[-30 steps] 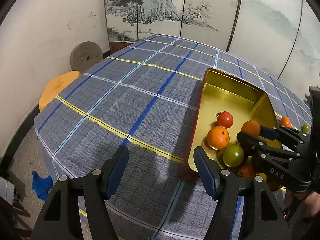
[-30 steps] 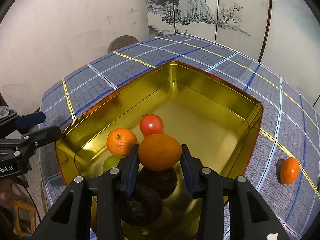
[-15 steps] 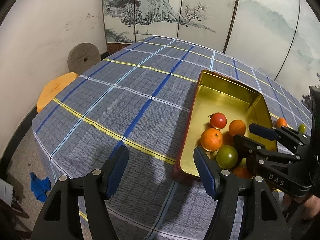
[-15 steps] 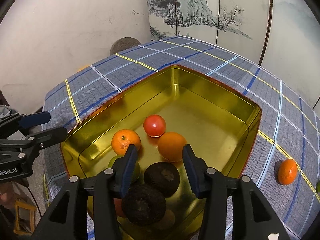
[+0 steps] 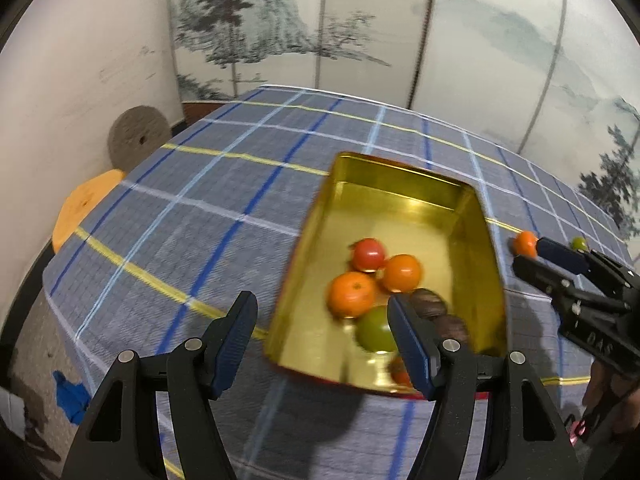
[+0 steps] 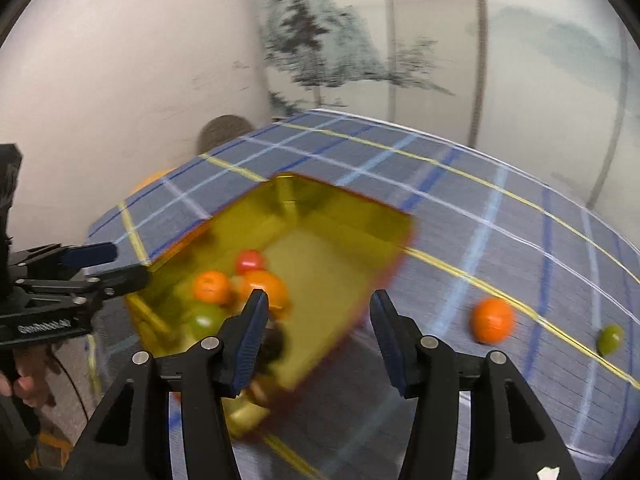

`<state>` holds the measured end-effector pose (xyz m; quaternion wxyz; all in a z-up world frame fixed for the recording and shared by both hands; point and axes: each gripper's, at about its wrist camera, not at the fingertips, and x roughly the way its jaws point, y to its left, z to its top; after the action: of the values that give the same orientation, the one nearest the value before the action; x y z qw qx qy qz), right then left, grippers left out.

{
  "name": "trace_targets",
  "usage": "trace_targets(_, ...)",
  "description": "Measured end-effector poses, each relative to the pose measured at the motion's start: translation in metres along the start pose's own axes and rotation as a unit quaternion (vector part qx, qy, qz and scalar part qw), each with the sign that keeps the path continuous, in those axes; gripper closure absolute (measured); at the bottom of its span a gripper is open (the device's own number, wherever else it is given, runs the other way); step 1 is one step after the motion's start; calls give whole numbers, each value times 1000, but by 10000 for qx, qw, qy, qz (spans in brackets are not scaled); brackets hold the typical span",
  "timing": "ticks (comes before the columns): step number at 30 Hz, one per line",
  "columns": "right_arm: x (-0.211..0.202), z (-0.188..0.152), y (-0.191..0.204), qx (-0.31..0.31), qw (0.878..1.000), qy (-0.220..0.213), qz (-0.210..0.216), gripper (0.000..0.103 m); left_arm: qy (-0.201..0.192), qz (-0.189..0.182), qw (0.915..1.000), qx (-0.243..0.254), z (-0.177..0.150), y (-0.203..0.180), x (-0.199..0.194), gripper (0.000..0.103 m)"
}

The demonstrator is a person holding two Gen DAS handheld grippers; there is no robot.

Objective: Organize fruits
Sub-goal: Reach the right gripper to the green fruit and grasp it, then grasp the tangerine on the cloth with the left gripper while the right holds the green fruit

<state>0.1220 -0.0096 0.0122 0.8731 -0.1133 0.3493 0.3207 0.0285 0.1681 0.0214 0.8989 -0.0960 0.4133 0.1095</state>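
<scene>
Orange (image 6: 262, 286) released into tin (image 6: 344, 208); right gripper (image 6: 316, 336) withdrawn, jaws opening, empty.
Next: loose orange (image 6: 492, 320) on worktop to be approached w/ jaws centred; left gripper (image 5: 320, 340) part-open, empty.

I see a gold tin (image 5: 400, 196) with a red outside on the surface's cloth (image 5: 208, 216), grey-blue plaid lined in blue, white and yellow. Inside: a red tomato (image 5: 368, 254), two orange fruits, a green one (image 5: 374, 330), dark brown ones. My fingers (image 5: 236, 334) have blue pads on black.
</scene>
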Motion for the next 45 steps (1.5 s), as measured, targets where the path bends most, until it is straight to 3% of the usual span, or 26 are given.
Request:
trace_targets(9, -33, -43, -133, 943, 9871, 175, -1281, 53, 82, -416, 9975, 570, 9, -68, 10, 35)
trace_targets(18, -40, -70, -230, 1567, 9691, 236, -1888, 53, 215, -714, 9917, 1046, 22, -143, 34, 35)
trace_targets(28, -8, -60, -268, 1587, 9693, 388, -1839, 55, 329, -822, 9889, 1192, 40, -200, 72, 35)
trace_targets(31, -4, -59, -274, 1591, 9698, 429, -1797, 62, 342, -811, 9885, 1233, 42, -212, 83, 35)
trace_targets(36, -1, -60, -278, 1654, 9699, 485, -1721, 69, 416, -802, 9875, 1289, 43, -226, 99, 35)
trace_targets(45, -4, -63, -271, 1612, 9702, 496, -1742, 70, 467, -786, 9867, 1348, 39, -233, 111, 35)
